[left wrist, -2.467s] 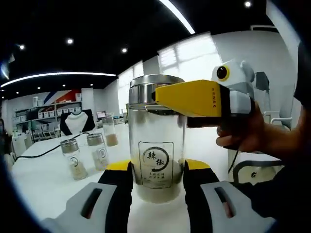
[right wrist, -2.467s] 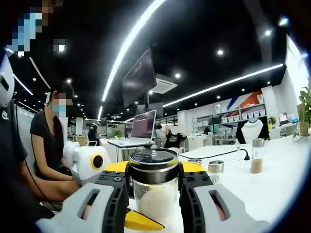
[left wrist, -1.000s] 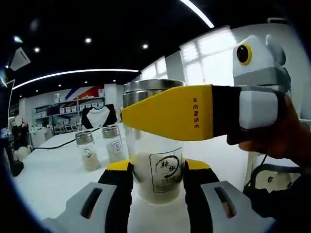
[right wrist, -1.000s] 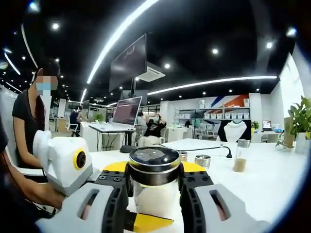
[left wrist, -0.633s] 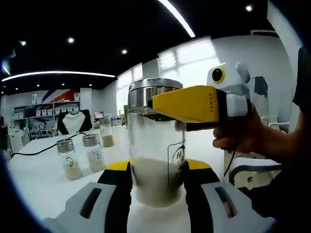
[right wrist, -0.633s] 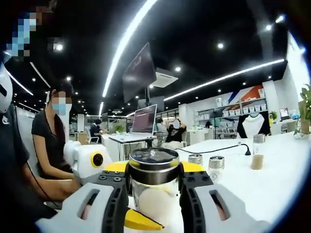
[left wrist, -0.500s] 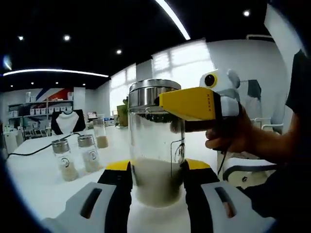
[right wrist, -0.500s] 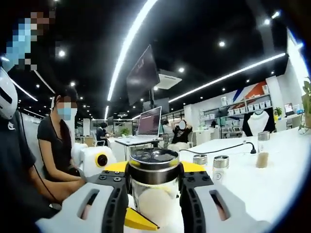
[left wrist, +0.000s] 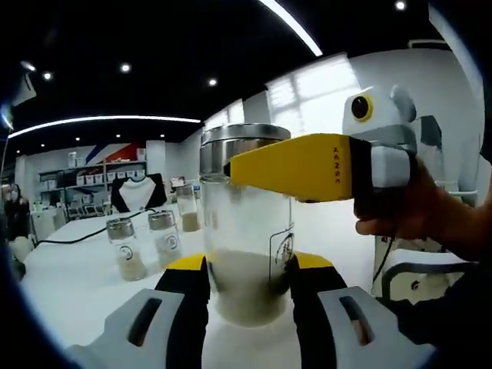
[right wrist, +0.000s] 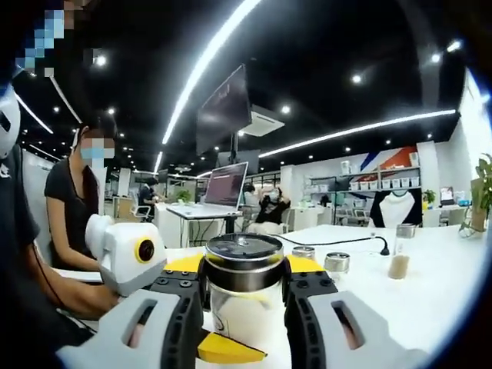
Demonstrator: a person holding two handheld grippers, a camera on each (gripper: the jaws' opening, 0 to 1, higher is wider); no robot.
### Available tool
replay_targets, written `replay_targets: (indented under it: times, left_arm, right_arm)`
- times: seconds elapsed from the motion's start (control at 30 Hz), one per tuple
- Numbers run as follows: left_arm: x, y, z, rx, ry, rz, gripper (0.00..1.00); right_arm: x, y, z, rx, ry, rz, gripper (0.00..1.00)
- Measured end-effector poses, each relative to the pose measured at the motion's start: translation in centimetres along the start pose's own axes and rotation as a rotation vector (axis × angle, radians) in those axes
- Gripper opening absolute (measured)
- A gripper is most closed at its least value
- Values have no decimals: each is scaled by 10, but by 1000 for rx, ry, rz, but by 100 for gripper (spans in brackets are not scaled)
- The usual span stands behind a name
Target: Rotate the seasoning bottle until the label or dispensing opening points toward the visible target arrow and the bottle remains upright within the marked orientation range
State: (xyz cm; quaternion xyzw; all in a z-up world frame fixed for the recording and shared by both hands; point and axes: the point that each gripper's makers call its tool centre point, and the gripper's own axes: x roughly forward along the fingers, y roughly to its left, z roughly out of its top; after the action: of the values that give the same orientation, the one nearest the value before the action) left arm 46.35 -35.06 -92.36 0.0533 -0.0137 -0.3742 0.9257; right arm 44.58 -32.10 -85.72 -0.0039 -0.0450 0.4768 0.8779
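The left gripper (left wrist: 246,288) is closed on the lower body of the seasoning bottle (left wrist: 244,231), which is held upright on the white table (left wrist: 69,269); the right gripper (right wrist: 244,288) is clamped on its metal cap (right wrist: 243,261). The label (left wrist: 281,252) is seen at the right edge. Turning appears under way; no arrow can be made out, so further rotation is judged necessary.

A clear glass seasoning bottle (left wrist: 246,254) wears a brushed-metal cap (right wrist: 242,263). The jaws look matt plastic. The white tabletop (left wrist: 77,284) is smooth.
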Motion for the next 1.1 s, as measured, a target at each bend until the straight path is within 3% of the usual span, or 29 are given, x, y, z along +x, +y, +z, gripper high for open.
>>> replay_targets:
  times: [0.2,0.5,0.7,0.83,1.1]
  left_arm:
    - [1,2,-6,-7,22,-1,43]
    - [1,-1,-3,-24,-6,-80,43]
    - [-1,2,-11,-52,34,-109,45]
    - [-2,9,-16,-29,60,-99,65]
    - [-7,25,-13,-79,51,-72,84]
  right_arm:
    - [1,-2,-6,-5,22,-23,37]
    - [0,-7,-4,23,47,-34,36]
    - [5,-10,-6,7,64,-26,36]
    - [7,-20,-5,7,64,-30,36]
    - [9,-52,-9,8,78,-52,35]
